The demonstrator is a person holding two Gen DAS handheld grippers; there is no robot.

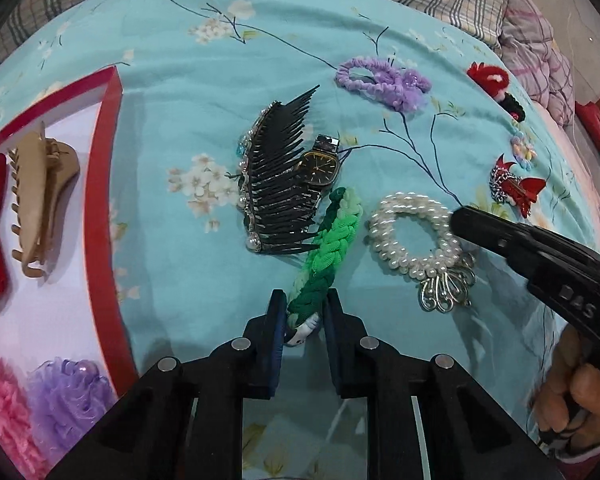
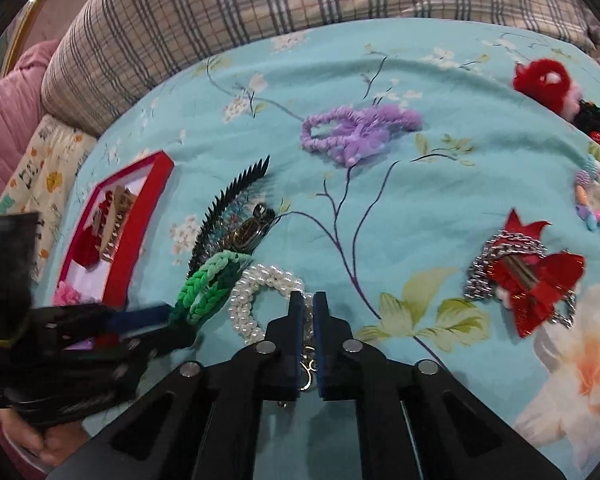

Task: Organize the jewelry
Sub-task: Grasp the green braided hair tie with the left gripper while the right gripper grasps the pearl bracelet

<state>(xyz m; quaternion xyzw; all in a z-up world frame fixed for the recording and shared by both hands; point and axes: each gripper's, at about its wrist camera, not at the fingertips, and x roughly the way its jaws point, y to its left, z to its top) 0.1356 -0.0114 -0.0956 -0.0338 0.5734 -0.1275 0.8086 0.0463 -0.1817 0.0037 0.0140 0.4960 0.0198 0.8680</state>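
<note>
Left wrist view looks down on a bed [image 1: 204,60] spread with a turquoise floral sheet, accessories scattered across it. Off to the left of the left gripper [image 1: 303,312] sits a red-rimmed tray [image 1: 108,152] with a white floor — already holding a beige claw clip [image 1: 40,200], a red piece at its far left edge, a pink fluffy tie and a lilac one nearest the camera.

Both grippers are at the pick-up step, by my reading. The left gripper is clamped on the near end of a green braided hair tie [image 1: 328,240], whose far end touches the black comb [image 1: 280,184] lying over a wristwatch [image 1: 320,164]. To its right, the right gripper [image 2: 308,304] is pinched nearly closed on the pearl bracelet [image 1: 412,232], at the side by its silver charm; the band and charm show between the pads in the right wrist view, so it looks grasped.

Next each hand probably needs a straight lift, then a carry leftward to the tray — the green tie should come away gently so it does not drag the comb.

Beyond and to the right of the grippers lie a purple scrunchie [image 2: 356,132], a red bow clip with a chain [image 2: 536,280] and a red-and-black tie [image 2: 560,92], none yet sorted.
</note>
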